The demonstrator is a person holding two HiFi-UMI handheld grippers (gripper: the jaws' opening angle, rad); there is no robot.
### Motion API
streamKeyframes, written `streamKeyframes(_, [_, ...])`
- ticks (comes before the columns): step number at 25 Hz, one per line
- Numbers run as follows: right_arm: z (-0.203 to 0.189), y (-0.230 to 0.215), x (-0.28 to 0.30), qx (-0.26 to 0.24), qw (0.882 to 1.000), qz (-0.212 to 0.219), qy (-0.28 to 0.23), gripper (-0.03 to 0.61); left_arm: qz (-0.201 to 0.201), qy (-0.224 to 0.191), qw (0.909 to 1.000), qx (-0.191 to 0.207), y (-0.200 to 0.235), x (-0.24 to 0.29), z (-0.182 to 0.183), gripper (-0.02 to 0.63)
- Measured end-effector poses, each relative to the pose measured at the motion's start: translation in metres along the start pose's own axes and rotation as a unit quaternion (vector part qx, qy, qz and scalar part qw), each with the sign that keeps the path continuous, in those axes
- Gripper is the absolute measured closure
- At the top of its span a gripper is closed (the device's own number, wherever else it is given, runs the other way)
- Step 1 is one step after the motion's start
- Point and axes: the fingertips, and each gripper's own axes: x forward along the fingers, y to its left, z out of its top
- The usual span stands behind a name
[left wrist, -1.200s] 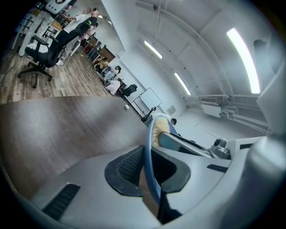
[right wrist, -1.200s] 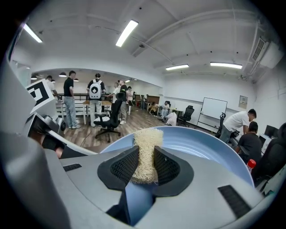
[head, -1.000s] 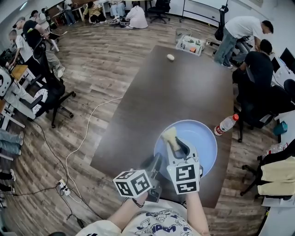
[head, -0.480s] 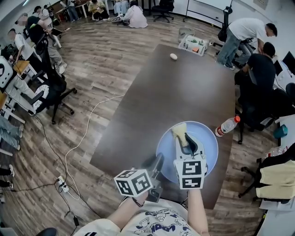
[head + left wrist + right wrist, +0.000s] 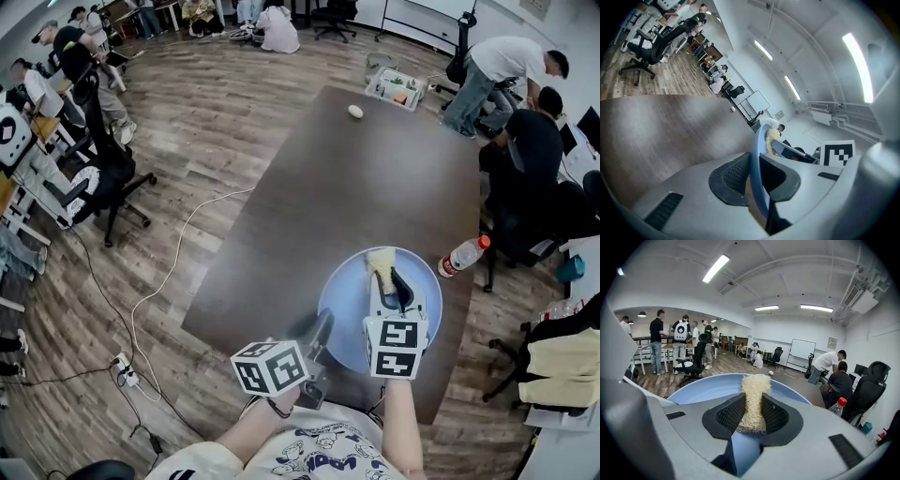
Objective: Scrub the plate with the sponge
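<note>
A light blue plate [image 5: 352, 300] lies on the dark table [image 5: 375, 178] near its front edge. My right gripper [image 5: 386, 278] reaches over the plate, shut on a pale yellow fibrous sponge [image 5: 381, 260] that rests on the plate's far part. In the right gripper view the sponge [image 5: 753, 399] stands squeezed between both pads above the plate [image 5: 708, 387]. My left gripper [image 5: 321, 335] holds the plate's near left rim. In the left gripper view that rim [image 5: 756, 154] runs edge-on between the pads. Its jaws have just been opening slightly, and the rim still lies against them.
A plastic water bottle [image 5: 459, 254] with a red cap lies just right of the plate, by the table's right edge. A small white object [image 5: 354, 111] and a tray [image 5: 394, 87] sit at the far end. People and office chairs stand around the table.
My right gripper has slid the sponge to the right and farther across the plate, towards its far rim. The left gripper has stayed on the plate's near left rim.
</note>
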Motion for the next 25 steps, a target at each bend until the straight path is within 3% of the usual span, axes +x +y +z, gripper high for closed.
streamKeyframes(10, [-0.018, -0.018, 0.000, 0.015, 0.999, -0.028, 0.032, 0.465, 0.003, -0.004, 0.9997, -0.022, 0.010, -0.004, 0.003, 0.569])
streamKeyframes(25, [-0.036, -0.023, 0.004, 0.022, 0.997, -0.036, 0.071, 0.465, 0.022, -0.033, 0.9986, -0.034, 0.028, -0.015, 0.024, 0.563])
